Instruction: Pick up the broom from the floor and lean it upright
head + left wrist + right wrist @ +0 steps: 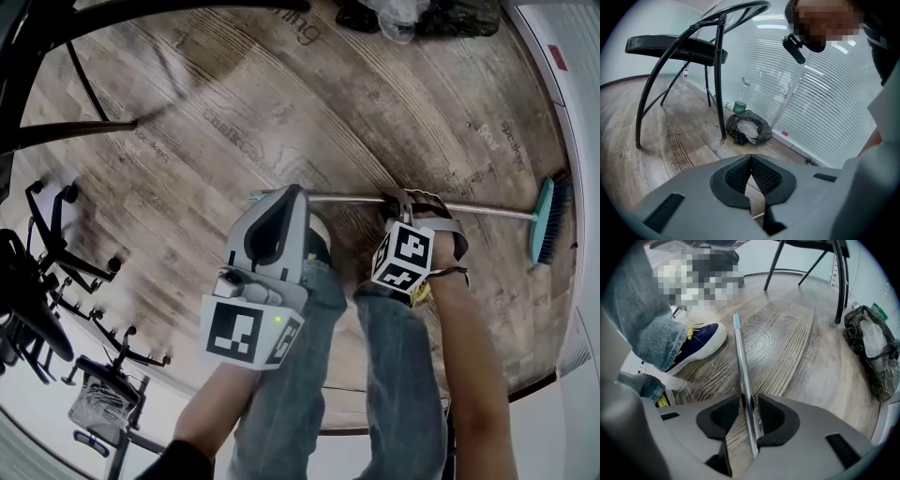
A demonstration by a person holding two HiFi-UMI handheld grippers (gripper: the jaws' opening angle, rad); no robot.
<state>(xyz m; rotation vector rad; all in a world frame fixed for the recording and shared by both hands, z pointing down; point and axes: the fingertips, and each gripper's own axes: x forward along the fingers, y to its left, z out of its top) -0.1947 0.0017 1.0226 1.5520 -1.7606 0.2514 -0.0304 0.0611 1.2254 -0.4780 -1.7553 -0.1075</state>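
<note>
The broom lies flat on the wooden floor; its thin metal handle (347,198) runs left to right and ends in a teal head (544,220) with dark bristles by the right wall. My right gripper (401,199) points steeply down over the handle's middle. In the right gripper view the handle (740,357) passes between that gripper's (750,401) jaws, which are open, with floor showing beside it. The handle's teal end cap (736,322) points away. My left gripper (292,192) hangs near the handle's free end. In its own view the left gripper (750,159) is shut, holding nothing.
A black chair (684,47) stands on the floor, its legs (84,131) at the head view's upper left. A black bag of rubbish (747,127) and a bottle (739,105) sit by the white blinds (825,93). A person's blue shoe (698,345) is beside the handle. Office chair bases (56,272) crowd the left.
</note>
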